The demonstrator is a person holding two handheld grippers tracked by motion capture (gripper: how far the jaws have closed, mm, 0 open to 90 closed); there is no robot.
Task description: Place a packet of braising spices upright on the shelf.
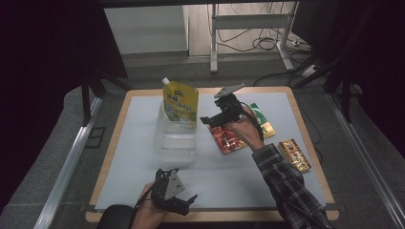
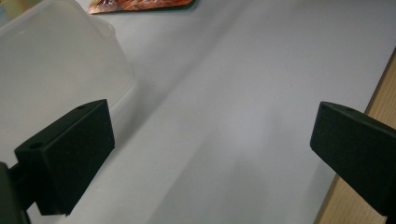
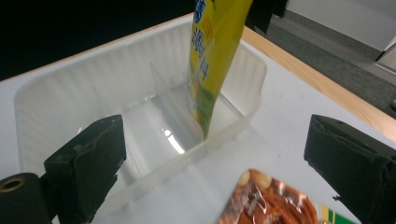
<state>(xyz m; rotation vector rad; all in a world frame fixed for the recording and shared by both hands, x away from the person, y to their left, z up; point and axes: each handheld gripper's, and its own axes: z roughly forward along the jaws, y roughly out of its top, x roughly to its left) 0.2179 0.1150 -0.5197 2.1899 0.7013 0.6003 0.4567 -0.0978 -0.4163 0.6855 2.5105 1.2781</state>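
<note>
Near edge of the counter [image 1: 143,191]: left claw [image 1: 188,200] rests low in the person's left hand, jaws spread wide with nothing between them; in the left gripper view the bare white mat lies between the two black pads, and the wooden edge runs at the right.

Mid counter: clear plastic bin [image 1: 175,138] — translucent, ribbed walls, with a thin divider inside, seen in the right gripper view [image 3: 140,93]. Its near compartment holds nothing that I can see.

Right of the bin: right claw [image 1: 206,120] held above the counter by the hand in a plaid sleeve [image 1: 282,176], jaws wide apart and gripping nothing. It points toward the bin. Below it lies a red snack packet [image 1: 228,138], flat on the mat, just beside the bin. A green-and-gold packet [image 1: 261,118] lies partly under the hand; a small gold-rimmed packet [image 1: 294,155] sits apart, nearer the right edge.

Far end of the bin: yellow spouted pouch [image 1: 180,104] — standing upright inside the far compartment, leaning on the back wall, white cap at top left.
</note>
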